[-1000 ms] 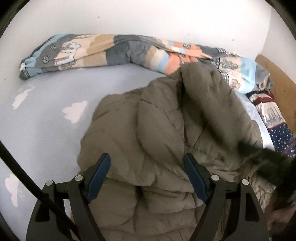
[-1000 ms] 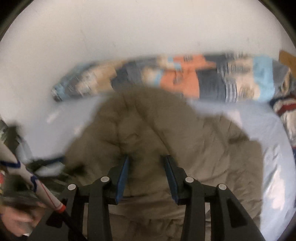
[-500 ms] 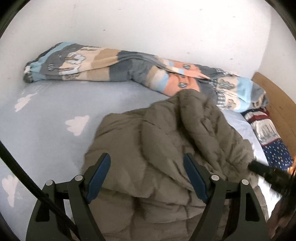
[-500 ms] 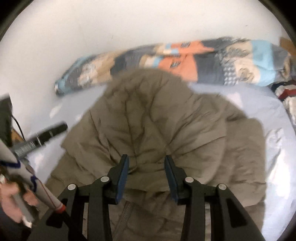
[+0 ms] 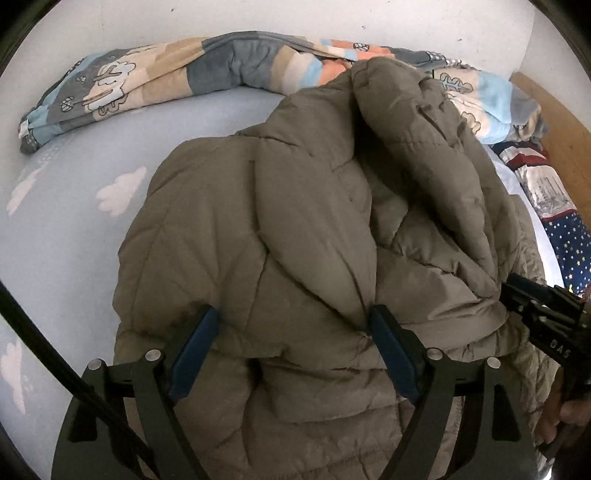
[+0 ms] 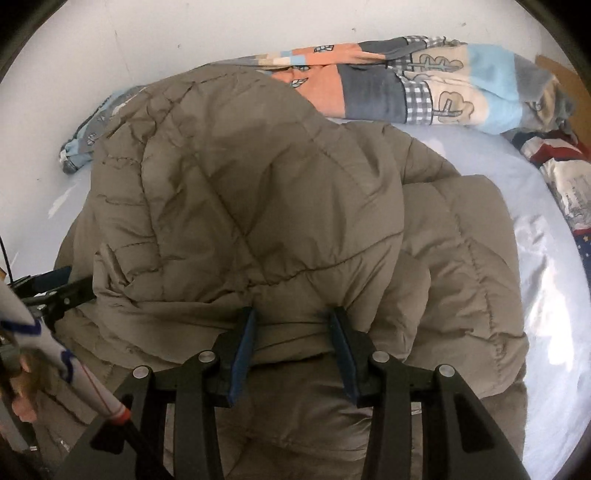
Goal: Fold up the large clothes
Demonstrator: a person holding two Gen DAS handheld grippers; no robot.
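Bed: a pale blue sheet (image 5: 74,236) with white cloud shapes covers the mattress, which sits against a white wall (image 5: 295,18).
Coat: an olive quilted puffer coat (image 5: 295,229) lies bunched in the middle of the bed, one thick layer turned over onto the rest; in the right wrist view the same coat (image 6: 258,184) fills most of the frame.
Blanket: a rolled patchwork blanket (image 5: 147,77) in grey, beige, peach and light blue runs along the wall behind the coat, its far end touching the coat's raised fold.
Pillow: a navy, red and white starred pillow (image 5: 565,236) lies at the bed's right edge, beside a wooden headboard (image 5: 554,110).
Left gripper: the left gripper (image 5: 295,339) has its blue-padded fingers (image 5: 195,347) wide apart, straddling a ridge of the coat; they look pressed against the fabric, though it is hard to say whether they grip it.
Right gripper: the right gripper (image 6: 293,343) has its fingers partly closed, with the coat's folded hem bunched between the blue pads.
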